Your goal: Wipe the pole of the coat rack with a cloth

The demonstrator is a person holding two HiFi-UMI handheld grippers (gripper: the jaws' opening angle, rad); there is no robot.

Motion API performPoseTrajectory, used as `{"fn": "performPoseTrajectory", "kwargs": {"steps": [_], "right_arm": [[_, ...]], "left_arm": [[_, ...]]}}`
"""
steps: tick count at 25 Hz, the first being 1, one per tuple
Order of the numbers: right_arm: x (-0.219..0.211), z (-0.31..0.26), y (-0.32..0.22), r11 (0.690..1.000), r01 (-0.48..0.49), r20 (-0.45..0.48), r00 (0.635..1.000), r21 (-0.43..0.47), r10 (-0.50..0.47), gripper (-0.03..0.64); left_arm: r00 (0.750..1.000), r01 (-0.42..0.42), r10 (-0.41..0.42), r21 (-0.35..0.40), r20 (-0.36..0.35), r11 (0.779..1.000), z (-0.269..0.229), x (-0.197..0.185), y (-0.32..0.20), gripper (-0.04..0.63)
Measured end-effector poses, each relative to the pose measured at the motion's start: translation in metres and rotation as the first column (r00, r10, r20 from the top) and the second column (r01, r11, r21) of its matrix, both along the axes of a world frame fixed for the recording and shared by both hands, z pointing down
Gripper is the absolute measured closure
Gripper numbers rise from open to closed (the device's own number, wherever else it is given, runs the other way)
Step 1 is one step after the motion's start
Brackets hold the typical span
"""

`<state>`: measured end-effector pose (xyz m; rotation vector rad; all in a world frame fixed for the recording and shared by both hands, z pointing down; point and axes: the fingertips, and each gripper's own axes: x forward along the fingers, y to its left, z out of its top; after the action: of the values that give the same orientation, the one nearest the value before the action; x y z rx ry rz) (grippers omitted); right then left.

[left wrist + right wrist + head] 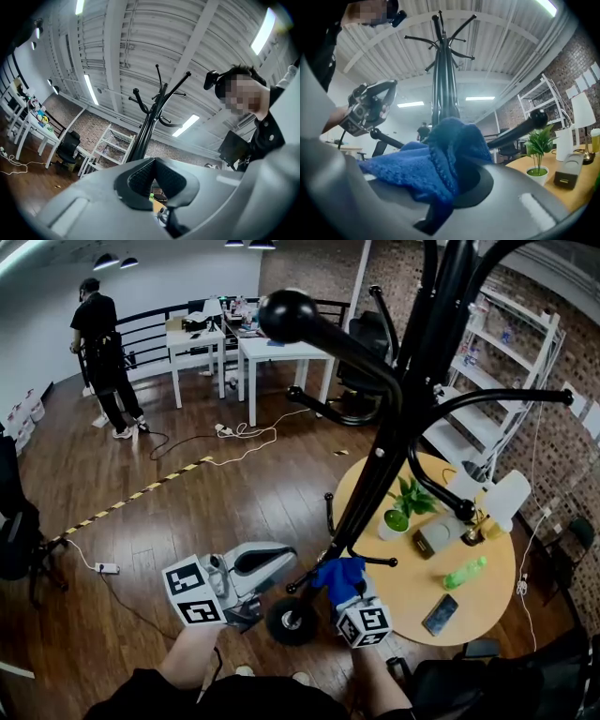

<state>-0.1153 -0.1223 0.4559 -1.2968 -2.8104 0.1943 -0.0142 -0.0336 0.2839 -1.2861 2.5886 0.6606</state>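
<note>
Holding the blue cloth (337, 575) low on the coat rack's black pole (377, 465), the right claw (349, 598) is clamped tight on a bunched fold, with the loose part draped over its jaws. In the right gripper view the pole rises directly behind the cloth, so the 2 look pressed together or very nearly so, though actual contact cannot be confirmed. The left claw (154, 176) hangs just beside it, its jaws together and carrying nothing. To wipe well, the loose fold probably wants to lie flat against the pole and travel along its length in 1 steady stroke, with pressure towards the metal. A short peg (373, 561) juts out beside the cloth and could snag it. The round tabletop (412, 601) stands close behind the rack.
</note>
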Motion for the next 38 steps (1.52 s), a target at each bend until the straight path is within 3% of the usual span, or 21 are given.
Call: {"fn": "performPoseTrajectory", "kwargs": {"steps": [6,12,16,21,28,31,38], "right_arm": [[-0.006,0.012,-0.006,0.999,-0.023,-0.041,0.999,0.027,0.024,0.591],[0.006,-0.037,0.004,0.995,0.000,-0.001,1.000,-0.099,0.000,0.591],[0.006,-0.075,0.003,0.994,-0.020,0.023,0.999,-0.112,0.023,0.591],[0.009,-0.170,0.001,0.971,-0.010,0.213,0.975,-0.238,0.062,0.591],[0.013,-0.304,-0.001,0.950,-0.008,0.426,0.892,-0.313,0.148,0.591],[0.019,-0.331,0.001,0.947,-0.010,0.481,0.860,-0.320,0.172,0.591],[0.018,-0.347,0.003,0.949,0.041,0.535,0.833,-0.314,0.141,0.591]], "left_arm": [[1.000,0.013,-0.013,0.001,0.001,1.000,0.000,0.002,0.001,0.591],[1.000,0.022,-0.022,0.003,0.004,1.000,-0.002,0.003,0.004,0.591],[0.999,0.028,-0.029,0.004,0.015,1.000,-0.004,0.003,0.009,0.591],[0.999,0.036,-0.036,0.005,0.026,0.999,-0.008,0.008,0.028,0.591],[0.997,0.040,-0.038,-0.038,0.062,0.998,-0.015,0.017,0.057,0.591],[0.996,0.047,-0.043,-0.049,0.081,0.998,-0.015,0.020,0.070,0.591],[0.993,0.077,-0.070,-0.069,0.098,0.995,-0.034,-0.001,0.072,0.591]]}}
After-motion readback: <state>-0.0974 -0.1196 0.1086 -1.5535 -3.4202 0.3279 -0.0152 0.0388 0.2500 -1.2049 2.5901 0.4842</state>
